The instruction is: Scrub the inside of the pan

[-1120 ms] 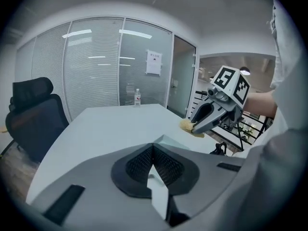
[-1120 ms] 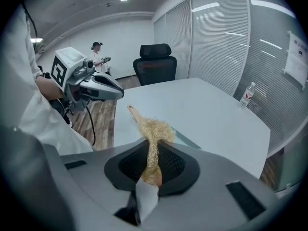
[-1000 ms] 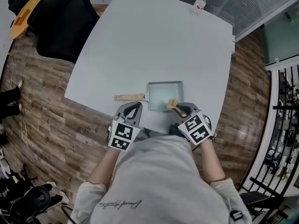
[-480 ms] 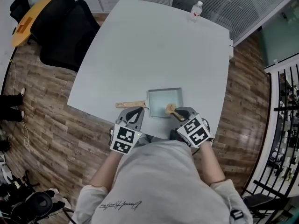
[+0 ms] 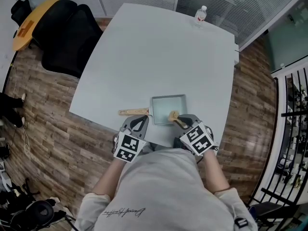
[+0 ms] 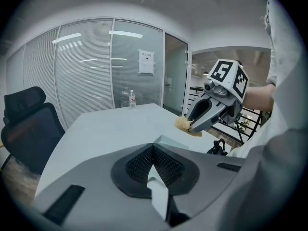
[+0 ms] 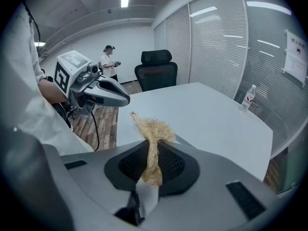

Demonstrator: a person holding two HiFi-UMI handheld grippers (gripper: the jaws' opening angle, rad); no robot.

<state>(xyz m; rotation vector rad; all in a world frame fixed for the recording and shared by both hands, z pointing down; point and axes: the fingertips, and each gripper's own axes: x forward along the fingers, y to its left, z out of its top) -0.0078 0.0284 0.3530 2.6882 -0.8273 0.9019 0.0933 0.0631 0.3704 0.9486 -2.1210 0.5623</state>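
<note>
A square pale-blue pan [image 5: 168, 108] with a wooden handle [image 5: 134, 112] lies near the front edge of the white table [image 5: 159, 57]. My right gripper [image 5: 181, 118] is shut on a straw-coloured fibre scrubber [image 5: 173, 115], which sits over the pan's near right corner. In the right gripper view the scrubber [image 7: 153, 129] sticks up from between the jaws. My left gripper [image 5: 139, 120] hovers just in front of the handle, shut, with nothing between its jaws [image 6: 153, 149]. I cannot tell whether the scrubber touches the pan floor.
A water bottle [image 5: 200, 13] stands at the table's far edge. A black office chair [image 5: 67, 28] and a yellow board [image 5: 28, 22] are at the far left. Black railings [image 5: 291, 129] run along the right. A person [image 7: 109, 60] stands far off.
The head view has shifted a little. Both grippers keep nearly the same places by the pan; the scrubber has edged slightly left along the pan's near right corner.
</note>
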